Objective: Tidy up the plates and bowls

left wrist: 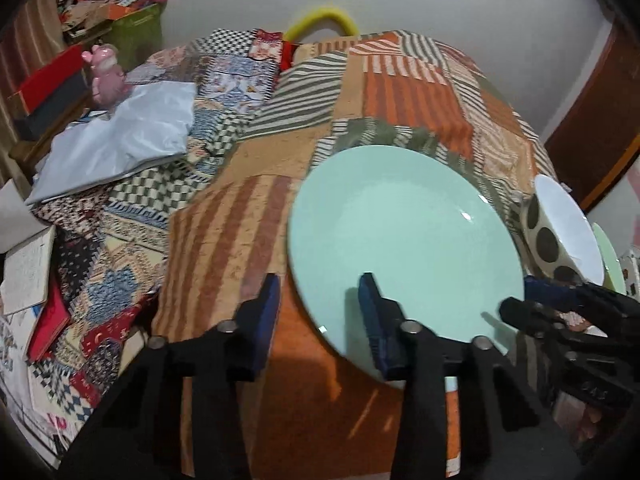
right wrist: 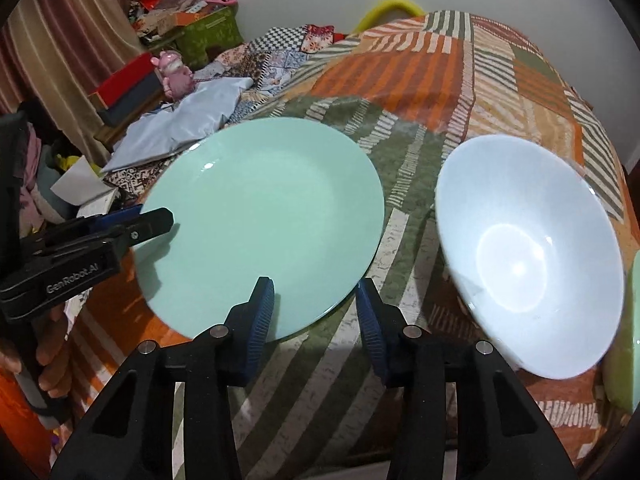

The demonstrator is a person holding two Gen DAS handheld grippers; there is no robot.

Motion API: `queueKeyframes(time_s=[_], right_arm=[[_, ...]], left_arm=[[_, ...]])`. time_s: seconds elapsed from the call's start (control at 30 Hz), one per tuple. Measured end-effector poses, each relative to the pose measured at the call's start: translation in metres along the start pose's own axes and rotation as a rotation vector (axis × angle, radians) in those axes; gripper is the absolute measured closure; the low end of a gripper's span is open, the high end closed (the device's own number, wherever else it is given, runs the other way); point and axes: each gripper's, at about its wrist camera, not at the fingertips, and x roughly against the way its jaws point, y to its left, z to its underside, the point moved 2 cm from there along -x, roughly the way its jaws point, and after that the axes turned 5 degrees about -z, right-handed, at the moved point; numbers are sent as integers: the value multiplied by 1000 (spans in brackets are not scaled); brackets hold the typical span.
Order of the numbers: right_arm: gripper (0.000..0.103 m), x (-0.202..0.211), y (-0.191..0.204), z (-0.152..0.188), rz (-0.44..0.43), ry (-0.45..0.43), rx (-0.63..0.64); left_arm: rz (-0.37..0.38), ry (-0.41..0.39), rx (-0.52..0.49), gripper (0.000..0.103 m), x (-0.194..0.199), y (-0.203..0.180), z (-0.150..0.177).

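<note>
The work surface is a bed (right wrist: 500, 80) covered by a patchwork quilt (left wrist: 400, 92) of orange, green and cream striped panels. A second quilt of small blue, red and checked patches (left wrist: 224, 80) is lying along the bed's left side. A pale grey plastic bag (left wrist: 120, 136) is resting on that quilt near the left edge.

A mint-green plate (left wrist: 404, 236) is lying flat on the striped quilt near the front edge. A white bowl (right wrist: 528, 248) is sitting just beside it on the right, tilted; its outside is showing dark polka dots in the left wrist view. A pale green item (right wrist: 624, 340), cut off by the frame, is lying beyond the bowl at the right edge.

The left gripper (left wrist: 320, 304) is straddling the plate's near-left rim, one finger over the plate, the other over the quilt. Its fingers are standing apart and are not pressing the rim. The right gripper (right wrist: 316, 304) is straddling the plate's near-right rim in the same manner, fingers apart, nothing clamped.

A plain white wall (left wrist: 440, 8) is running behind the bed. A yellow curved tube (left wrist: 320, 20) is showing at the far edge. Left of the bed, a pink figurine (left wrist: 106, 72), a red box (left wrist: 52, 76), a green box (left wrist: 136, 28), books (left wrist: 28, 264) and striped curtains (right wrist: 68, 28) are crowding the corner. A brown door (left wrist: 600, 120) is standing at right.
</note>
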Motion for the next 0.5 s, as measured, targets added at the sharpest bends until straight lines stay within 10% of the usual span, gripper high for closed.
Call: queueKeyframes(time_s=[0.5], right_arm=[[74,4,9,7,-84,51,27]], left_arm=[[-14,-9,-25,75,26,5,26]])
